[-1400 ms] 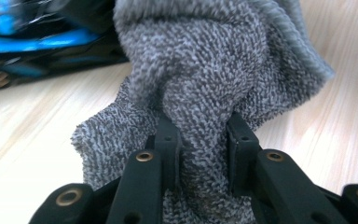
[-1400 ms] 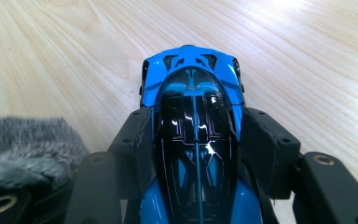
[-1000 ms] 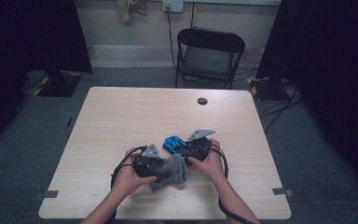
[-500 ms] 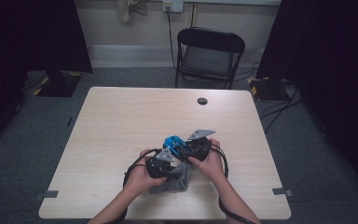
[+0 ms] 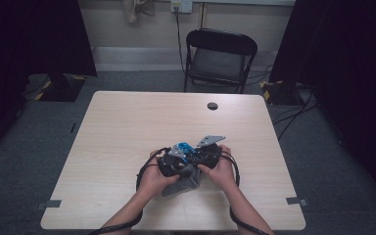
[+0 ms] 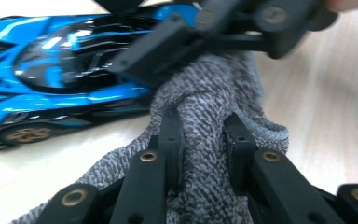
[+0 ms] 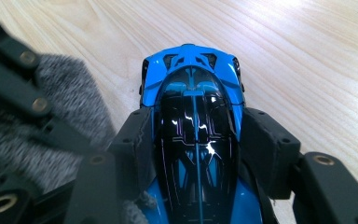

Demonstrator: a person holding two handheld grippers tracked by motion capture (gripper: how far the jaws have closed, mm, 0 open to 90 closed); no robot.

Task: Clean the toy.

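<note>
A blue and black toy car (image 7: 193, 126) rests on the table, and my right gripper (image 7: 193, 154) is shut on its sides. The car (image 6: 51, 70) lies on the wood at upper left in the left gripper view. A grey knitted cloth (image 6: 205, 121) is bunched beside the car, and my left gripper (image 6: 200, 144) is shut on a fold of it. In the high view both grippers meet near the table's front: left gripper (image 5: 171, 165), right gripper (image 5: 206, 152), the car (image 5: 183, 148) between them, the cloth (image 5: 181, 185) under the hands.
The light wooden table (image 5: 127, 127) has a small black round object (image 5: 212, 105) near its far edge. A black folding chair (image 5: 218, 58) stands behind the table. Cables trail from both grippers toward the front edge.
My left gripper has moved right with the grey cloth, up against the car and the right gripper. The right gripper has stayed on the car.
</note>
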